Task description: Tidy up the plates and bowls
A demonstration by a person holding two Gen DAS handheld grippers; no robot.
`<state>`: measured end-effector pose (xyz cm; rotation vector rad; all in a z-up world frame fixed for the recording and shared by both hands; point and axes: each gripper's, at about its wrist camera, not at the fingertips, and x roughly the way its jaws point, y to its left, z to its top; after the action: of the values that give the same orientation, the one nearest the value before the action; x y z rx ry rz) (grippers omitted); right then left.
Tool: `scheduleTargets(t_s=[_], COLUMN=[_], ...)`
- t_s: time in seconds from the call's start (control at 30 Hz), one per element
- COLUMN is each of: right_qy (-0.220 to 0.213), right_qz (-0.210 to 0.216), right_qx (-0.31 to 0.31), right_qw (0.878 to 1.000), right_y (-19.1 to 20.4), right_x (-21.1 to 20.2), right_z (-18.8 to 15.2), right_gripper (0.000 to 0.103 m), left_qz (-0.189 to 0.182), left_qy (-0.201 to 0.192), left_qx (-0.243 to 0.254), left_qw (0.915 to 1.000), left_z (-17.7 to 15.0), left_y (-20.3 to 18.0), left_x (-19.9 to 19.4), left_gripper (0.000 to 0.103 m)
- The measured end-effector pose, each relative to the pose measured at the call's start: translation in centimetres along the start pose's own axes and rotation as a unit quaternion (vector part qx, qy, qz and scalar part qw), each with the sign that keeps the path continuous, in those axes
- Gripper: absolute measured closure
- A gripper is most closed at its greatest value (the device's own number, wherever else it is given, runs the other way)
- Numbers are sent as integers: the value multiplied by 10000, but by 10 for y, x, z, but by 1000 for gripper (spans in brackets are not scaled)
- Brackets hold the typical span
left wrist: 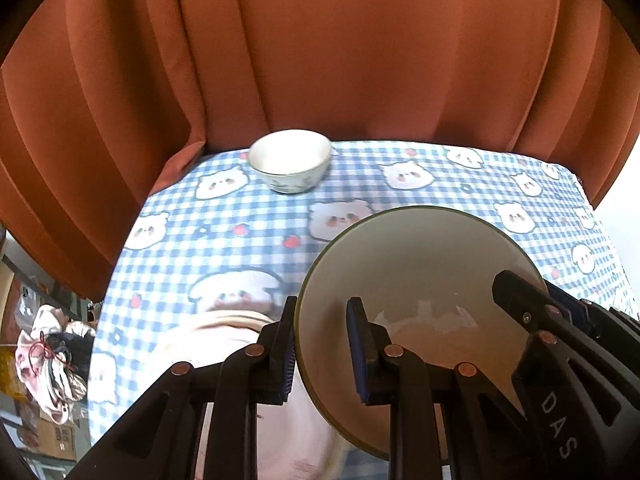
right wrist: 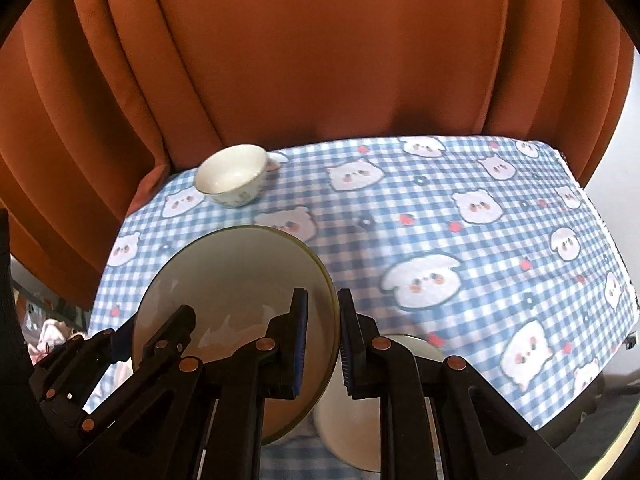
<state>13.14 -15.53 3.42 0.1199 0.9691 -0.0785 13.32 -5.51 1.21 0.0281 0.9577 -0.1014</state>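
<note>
Surface: a table under a blue-and-white checked cloth (left wrist: 460, 208) printed with white bear faces and small red strawberries; it lies below and ahead of both grippers.
Room: rust-orange curtain (left wrist: 360, 52) hangs in folds just beyond the cloth's far edge; clutter shows low at the left gripper's left, too blurred to name.
Plate: large pale plate (left wrist: 420, 280) with a dark rim, tilted, held between the two grippers.
Left gripper (left wrist: 322, 354): jaws narrow, clamped on the plate's left rim.
Right gripper (right wrist: 323, 344): jaws narrow, clamped on the plate's right rim (right wrist: 240, 280).
Bowl: small white bowl (left wrist: 290, 160) with a flower pattern, upright on the cloth, far ahead, near the curtain.
Beneath: a pale round dish (right wrist: 416, 350) under the right gripper, largely hidden.
</note>
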Motion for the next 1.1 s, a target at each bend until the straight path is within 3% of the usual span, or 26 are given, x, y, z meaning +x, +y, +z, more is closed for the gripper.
scheduleTargets(t_s=[0.47, 1.1], right_qy=[286, 877], right_qz=[261, 512], right_qx=[-314, -570], right_qw=[9988, 9932], right_y=[-81, -101], right_x=[6, 50], right_z=[-30, -49], right_gripper=[83, 83], left_qz=[266, 555], left_qy=[270, 774], left_qx=[-218, -447], left_qw=[9990, 9944], left_z=[-44, -68], left_y=[-66, -82], left_x=[14, 46], left_gripper=[82, 83])
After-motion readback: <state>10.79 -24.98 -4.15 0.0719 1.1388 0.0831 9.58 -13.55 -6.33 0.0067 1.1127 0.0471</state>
